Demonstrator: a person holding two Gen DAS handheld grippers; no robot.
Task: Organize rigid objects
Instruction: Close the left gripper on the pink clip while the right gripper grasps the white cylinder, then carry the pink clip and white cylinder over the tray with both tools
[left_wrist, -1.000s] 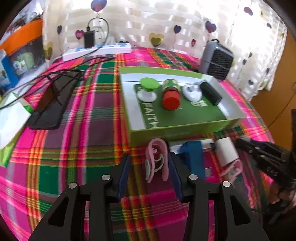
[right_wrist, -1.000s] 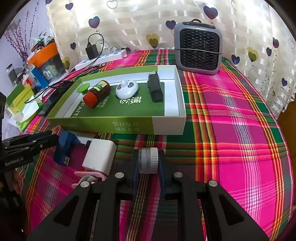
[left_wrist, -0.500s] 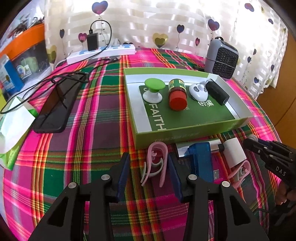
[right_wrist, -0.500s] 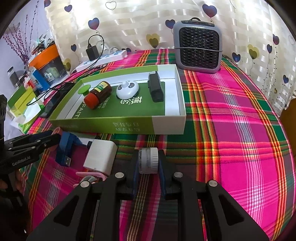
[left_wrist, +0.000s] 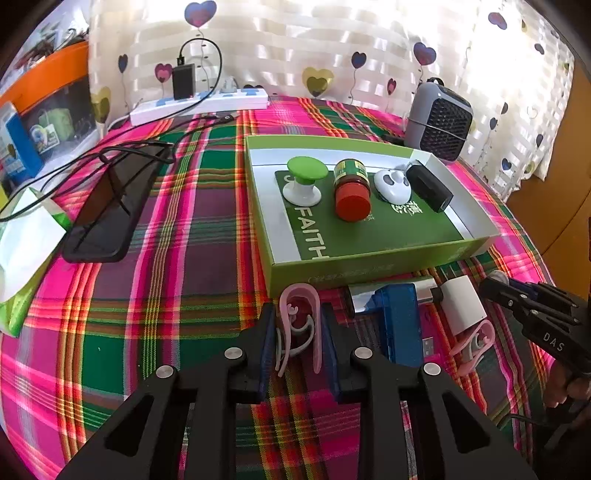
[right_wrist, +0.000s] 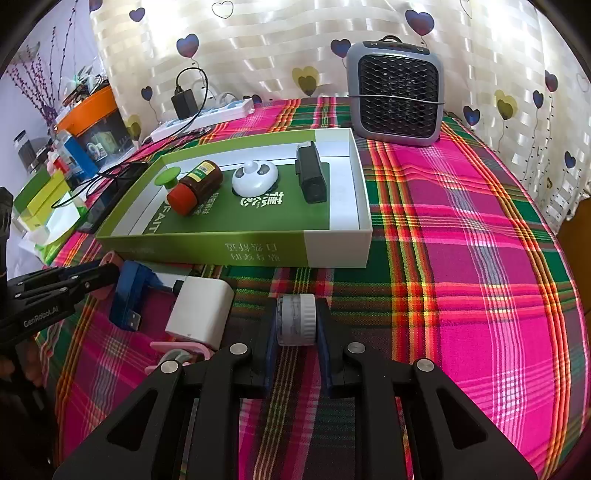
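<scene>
Pink plastic clip, curved with a white inner hook, sits on the plaid tablecloth just in front of the shallow green cardboard box, and your left gripper has it pinched between both blue pads. Your right gripper is clamped on a small white ribbed cylinder, also on the cloth in front of the box. Between your two grippers lie a blue USB adapter, a white square charger block and a second pink clip. Inside the box, in a row, sit a green-topped white knob, a brown bottle with a red cap lying on its side, a white and grey oval gadget and a black rectangular device. Behind the box stands a grey fan heater. A white power strip lies at the far edge, by the heart-print curtain.
</scene>
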